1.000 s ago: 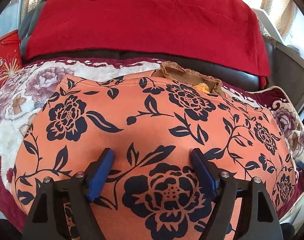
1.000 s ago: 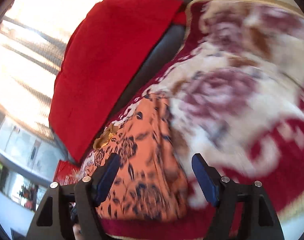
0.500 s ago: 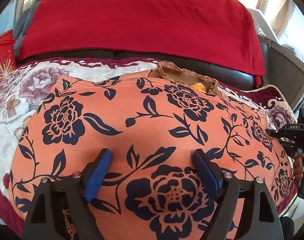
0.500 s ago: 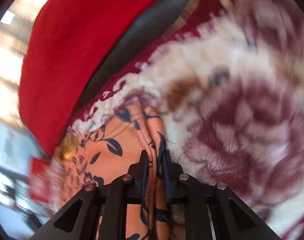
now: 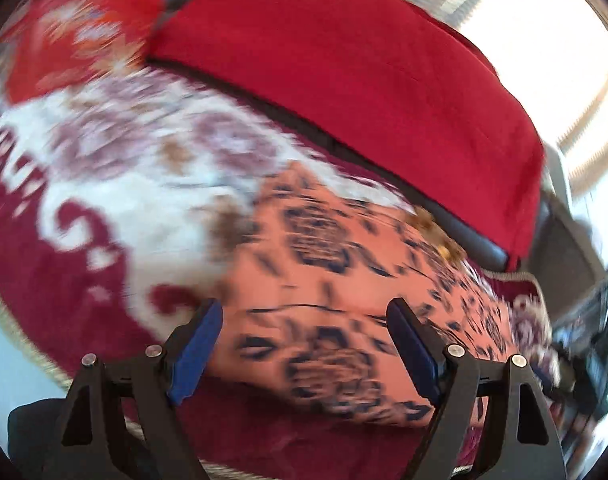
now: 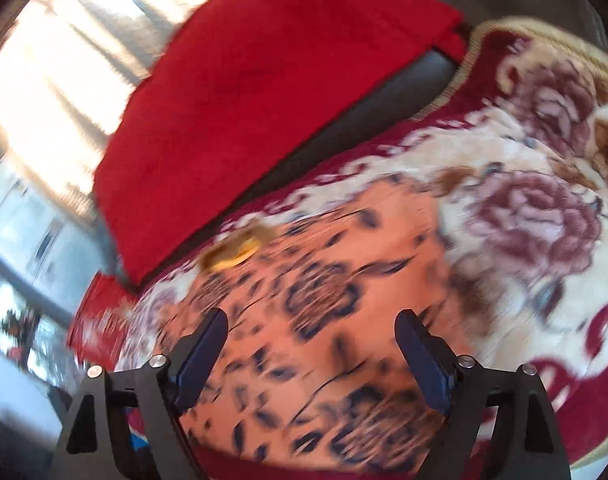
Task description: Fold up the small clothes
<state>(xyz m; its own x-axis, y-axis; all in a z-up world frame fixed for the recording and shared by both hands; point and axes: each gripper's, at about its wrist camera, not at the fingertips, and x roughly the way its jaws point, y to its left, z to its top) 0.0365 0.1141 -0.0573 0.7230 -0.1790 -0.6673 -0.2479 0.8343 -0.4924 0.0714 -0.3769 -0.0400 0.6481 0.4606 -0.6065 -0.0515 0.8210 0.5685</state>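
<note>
Right hand-held gripper (image 6: 311, 350): half a second ago pinched on orange floral garment (image 6: 323, 320) edge, now spread wide, empty, above it. Left hand-held gripper (image 5: 305, 346) wide open, empty. Garment on floral blanket (image 6: 535, 216), before red cushion (image 6: 272, 92), layer lying doubled over; fold likely laid.

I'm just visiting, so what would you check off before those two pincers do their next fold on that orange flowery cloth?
1. Left gripper open and holding nothing: ok.
2. Right gripper open and holding nothing: ok.
3. Cloth lying on the blanket: ok.
4. Cloth flat, without wrinkles: cannot tell, both views are blurred.
5. Tan item at the cloth's far edge, clear of the fold: cannot tell.
</note>
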